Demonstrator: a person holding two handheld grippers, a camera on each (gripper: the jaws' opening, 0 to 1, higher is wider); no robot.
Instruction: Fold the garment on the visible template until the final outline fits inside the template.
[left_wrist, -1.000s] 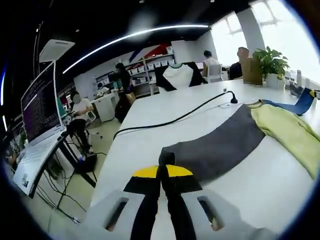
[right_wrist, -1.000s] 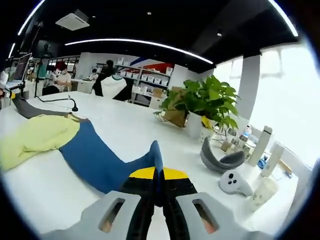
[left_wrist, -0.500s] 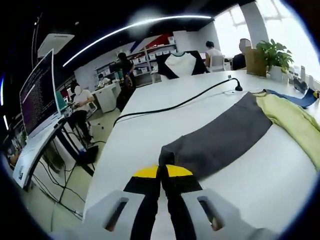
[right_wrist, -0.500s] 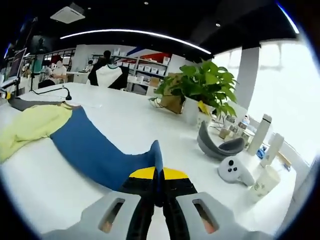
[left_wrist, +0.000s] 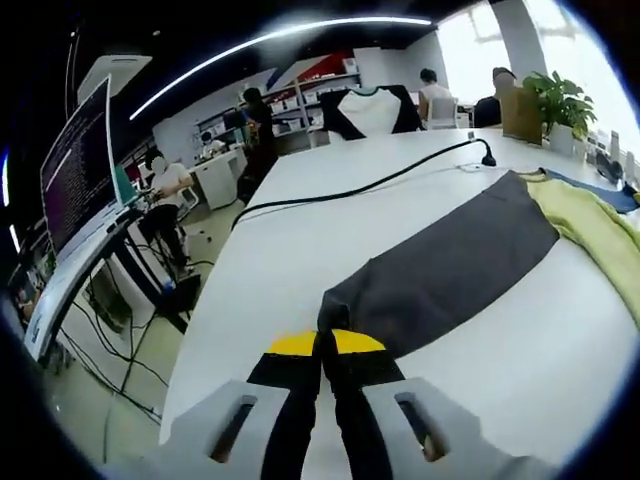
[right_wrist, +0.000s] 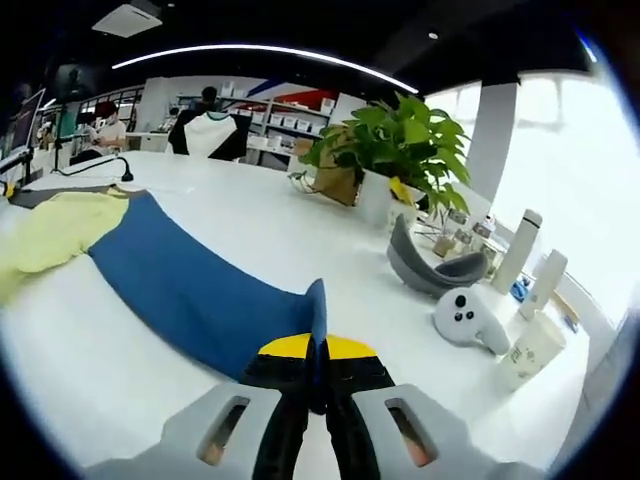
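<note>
A long-sleeved garment lies spread on the white table (left_wrist: 300, 240), with a yellow body (left_wrist: 590, 225), a grey sleeve (left_wrist: 450, 270) and a blue sleeve (right_wrist: 190, 290). My left gripper (left_wrist: 327, 345) is shut on the cuff of the grey sleeve, which stretches away to the right. My right gripper (right_wrist: 315, 345) is shut on the cuff of the blue sleeve, which runs off left to the yellow body (right_wrist: 55, 225). No template outline is visible on the table.
A black cable (left_wrist: 360, 185) with a small stand crosses the table behind the grey sleeve. A potted plant (right_wrist: 395, 160), a grey headset (right_wrist: 435, 270), a white controller (right_wrist: 465, 320), bottles and a cup (right_wrist: 530, 350) stand right of the blue sleeve. A monitor (left_wrist: 75, 180) and seated people are off the left edge.
Both sleeves have been drawn outward and lie straighter and flatter. Both views have dropped closer to the table. Both grippers have stayed shut on the cuffs.
</note>
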